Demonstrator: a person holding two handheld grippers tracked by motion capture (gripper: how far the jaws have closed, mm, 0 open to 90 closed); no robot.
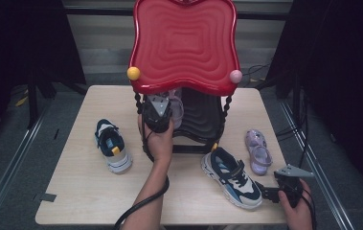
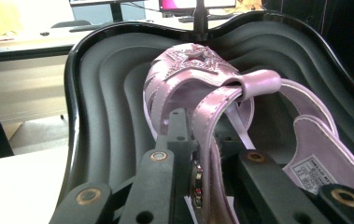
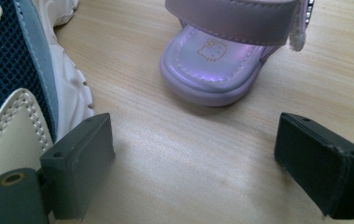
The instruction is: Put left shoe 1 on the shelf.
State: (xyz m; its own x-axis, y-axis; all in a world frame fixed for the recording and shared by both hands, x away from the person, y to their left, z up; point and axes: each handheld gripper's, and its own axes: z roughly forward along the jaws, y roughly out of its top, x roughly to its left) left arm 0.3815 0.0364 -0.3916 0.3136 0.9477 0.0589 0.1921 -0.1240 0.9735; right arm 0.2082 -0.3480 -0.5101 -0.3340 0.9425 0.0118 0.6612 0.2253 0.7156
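A two-tier rack stands at the table's back, with a red upper tray (image 1: 184, 43) and a black lower tray (image 1: 203, 120). My left gripper (image 1: 162, 112) reaches under the red tray. In the left gripper view, the left gripper (image 2: 212, 144) is shut on the strap of a purple sandal (image 2: 198, 79), which sits over the black tray (image 2: 100, 93). A second purple sandal (image 1: 258, 151) lies on the table at the right. My right gripper (image 1: 265, 191) rests open at the front right. Through its jaws (image 3: 198, 168) the sandal's heel (image 3: 212, 70) lies ahead, with nothing between the pads.
A blue and white sneaker (image 1: 232, 177) lies just left of the right gripper, its side close to the left pad (image 3: 79, 163). Its mate (image 1: 113, 146) sits on the table's left half. Twisted black posts (image 1: 227, 108) hold up the red tray.
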